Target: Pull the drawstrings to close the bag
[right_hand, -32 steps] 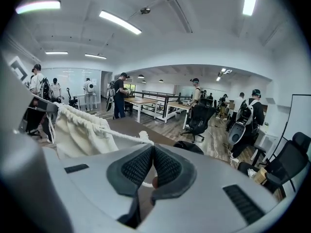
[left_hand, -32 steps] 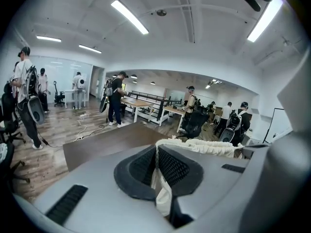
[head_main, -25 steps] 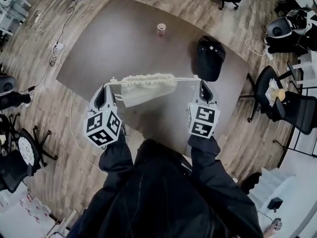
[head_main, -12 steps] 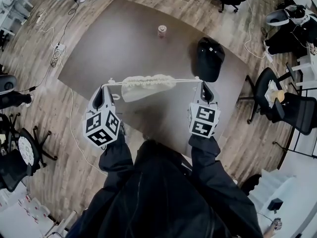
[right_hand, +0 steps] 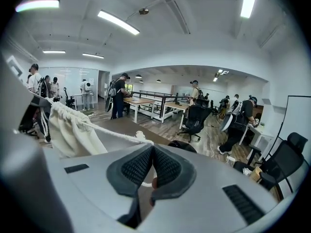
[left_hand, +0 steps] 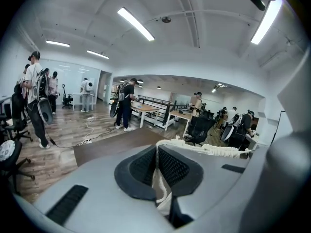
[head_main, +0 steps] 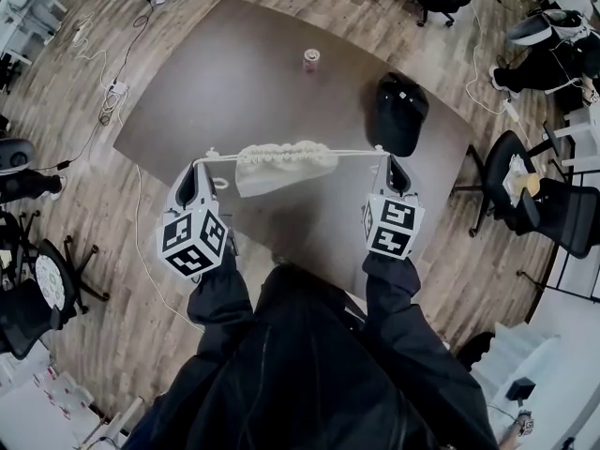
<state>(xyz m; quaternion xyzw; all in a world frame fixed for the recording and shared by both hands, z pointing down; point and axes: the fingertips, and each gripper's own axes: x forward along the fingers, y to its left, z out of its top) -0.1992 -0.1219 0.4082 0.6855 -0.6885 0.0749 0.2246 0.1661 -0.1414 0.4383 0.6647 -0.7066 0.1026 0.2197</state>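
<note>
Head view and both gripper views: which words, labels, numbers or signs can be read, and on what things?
No readable text anywhere.
Left cube, right cube: black-and-white square patterns, no letters.
Can: any print too small to read.

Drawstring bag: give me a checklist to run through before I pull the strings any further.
1. Left hand-held gripper shut on the left drawstring: ok.
2. Right hand-held gripper shut on the right drawstring: ok.
3. Both drawstrings taut between the grippers: ok.
4. Bag mouth gathered along the cord: ok. Fully closed: cannot tell.
5. Cap on the table clear of the bag: ok.
</note>
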